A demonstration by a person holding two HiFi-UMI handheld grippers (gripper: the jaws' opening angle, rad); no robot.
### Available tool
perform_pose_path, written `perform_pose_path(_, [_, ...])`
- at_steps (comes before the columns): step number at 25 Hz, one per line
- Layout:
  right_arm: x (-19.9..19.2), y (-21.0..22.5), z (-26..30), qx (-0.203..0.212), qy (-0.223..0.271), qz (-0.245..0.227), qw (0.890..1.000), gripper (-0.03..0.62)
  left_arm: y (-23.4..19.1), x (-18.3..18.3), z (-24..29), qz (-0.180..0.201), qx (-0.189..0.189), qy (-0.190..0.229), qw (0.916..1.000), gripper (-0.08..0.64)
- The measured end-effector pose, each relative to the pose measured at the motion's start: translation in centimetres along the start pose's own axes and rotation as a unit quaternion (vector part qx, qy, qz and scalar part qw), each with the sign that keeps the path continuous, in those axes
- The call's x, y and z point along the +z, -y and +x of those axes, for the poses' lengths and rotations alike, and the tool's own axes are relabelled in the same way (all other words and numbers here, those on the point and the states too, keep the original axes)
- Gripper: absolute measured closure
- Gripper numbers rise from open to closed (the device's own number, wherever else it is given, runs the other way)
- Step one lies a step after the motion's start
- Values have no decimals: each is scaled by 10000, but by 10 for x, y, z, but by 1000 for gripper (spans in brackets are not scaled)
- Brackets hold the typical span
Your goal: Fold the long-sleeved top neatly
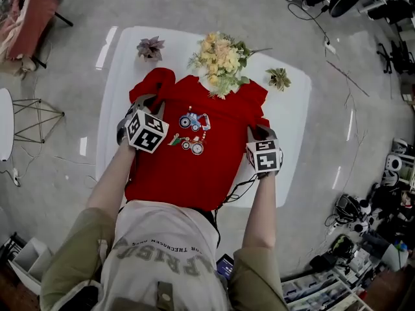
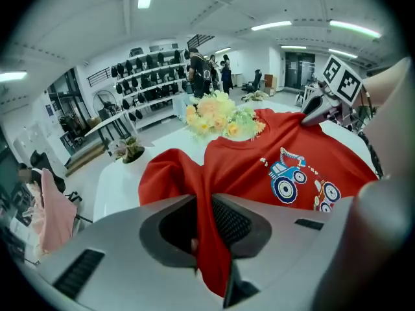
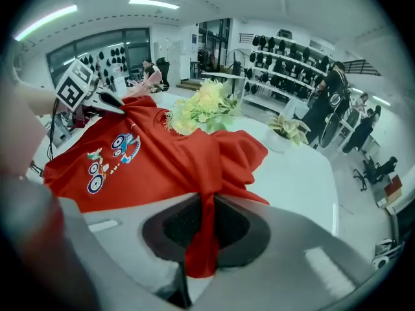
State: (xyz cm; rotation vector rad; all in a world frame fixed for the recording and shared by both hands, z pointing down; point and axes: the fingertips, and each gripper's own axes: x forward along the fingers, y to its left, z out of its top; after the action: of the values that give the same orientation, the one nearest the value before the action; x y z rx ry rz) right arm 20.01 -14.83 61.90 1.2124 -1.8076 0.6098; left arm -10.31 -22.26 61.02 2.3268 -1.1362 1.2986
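Where the white table's [image 1: 292, 109] near edge meets the person's shirt [image 1: 162, 251], the red long-sleeved top [image 1: 194, 167] lies front up, and its near hem is partly cut off behind that shirt. Farther in, the left gripper [image 2: 204, 229] is closed on a fold of the top's left edge, with red cloth pinched between its ribbed pads. The right gripper [image 3: 207, 229] is likewise closed tight on a gathered fold of the right edge. Between them sits a tractor print [image 1: 193, 122]. Beyond the left gripper a sleeve [image 1: 159, 83] is bunched in a rounded heap, so its cuff cannot be made out. At the far end a yellow bouquet [image 1: 220, 60] covers the collar. Two small plants [image 1: 150, 47] flank it on bare tabletop.
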Motion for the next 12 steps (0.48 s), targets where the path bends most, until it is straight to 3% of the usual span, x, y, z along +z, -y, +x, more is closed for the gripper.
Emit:
perform_pose_path(5, [-7,-4,14,234,-234,158,9993,537,0,-6,8,128,31,-210,9997,465])
perform_pose_path(6, [-5,-5,12,366,-217,184,9989,515,-1,-6,6,110,38,-228,9997,438])
perform_pose_path(9, [8,-3,-9,845,155,479,9952,344,-1,-3,-9,-68,27,-194,9998,296])
perform_pose_path(12, [21,22,-35,642,666,628,9937,344,15,9,-32,-125,-60,14,9999,284])
